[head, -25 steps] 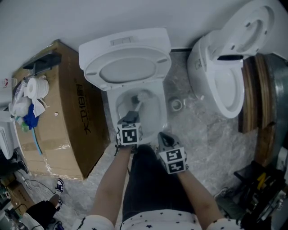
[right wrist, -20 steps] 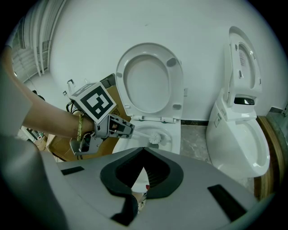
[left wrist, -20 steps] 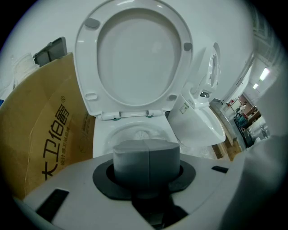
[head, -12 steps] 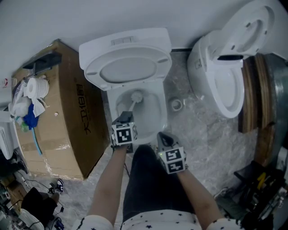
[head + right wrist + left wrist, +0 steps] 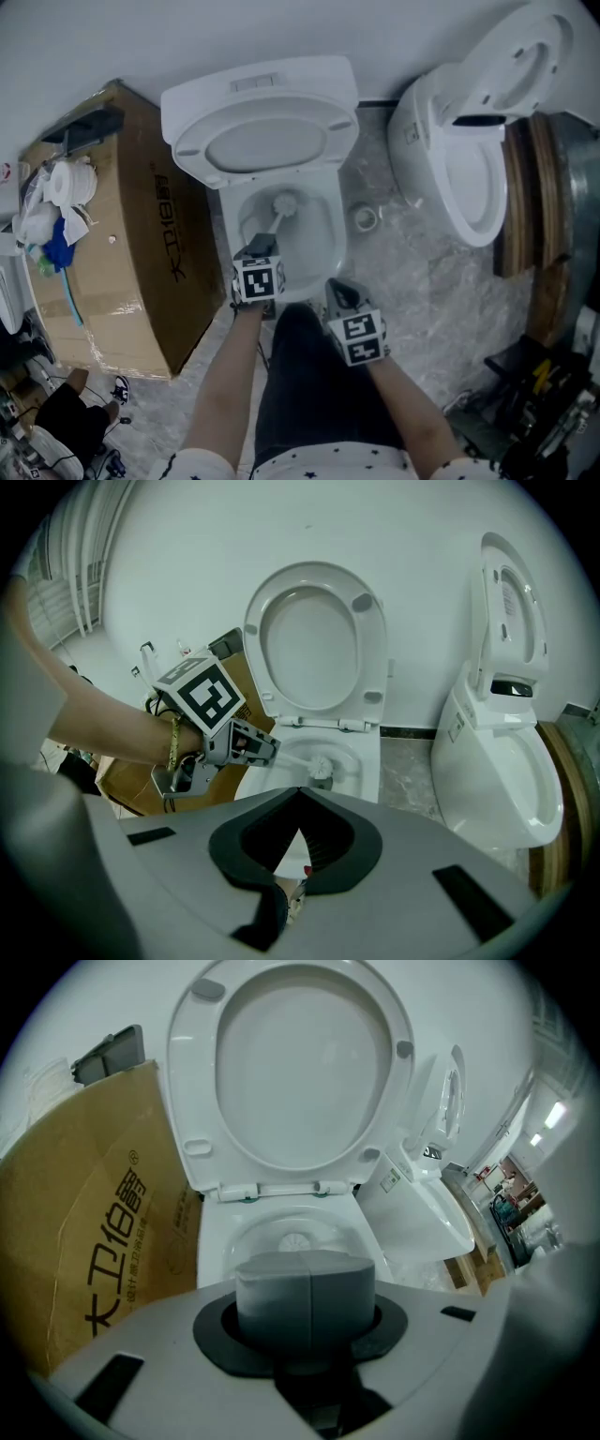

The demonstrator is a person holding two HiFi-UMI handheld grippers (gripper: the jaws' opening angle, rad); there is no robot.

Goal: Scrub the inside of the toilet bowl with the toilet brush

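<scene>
The left gripper (image 5: 265,246) is closed on the thin white handle of the white toilet brush (image 5: 278,214), its grey pads pressed together in the left gripper view. The handle runs from the jaws toward 12 o'clock and slightly to the right. The round bristle head sits low inside the white ceramic toilet bowl (image 5: 330,228), near the back wall just under the hinge. The right gripper view shows the same grip from the side: the left gripper (image 5: 258,749) holds the handle at its near end and the bristle head (image 5: 322,766) lies down in the bowl. The oval white toilet seat and lid (image 5: 262,141) stand raised against the cistern at 12 o'clock of the bowl. The right gripper (image 5: 339,289) hovers at the bowl's front edge, at 4 o'clock of the left one, with its dark jaws parted and nothing between them. A big brown cardboard box with printed characters (image 5: 131,262) stands against the toilet at its 9 o'clock, with a white paper roll (image 5: 73,183) on its far end. A second white toilet with its lid up (image 5: 469,178) stands at 3 o'clock on the grey marbled floor (image 5: 412,281).
</scene>
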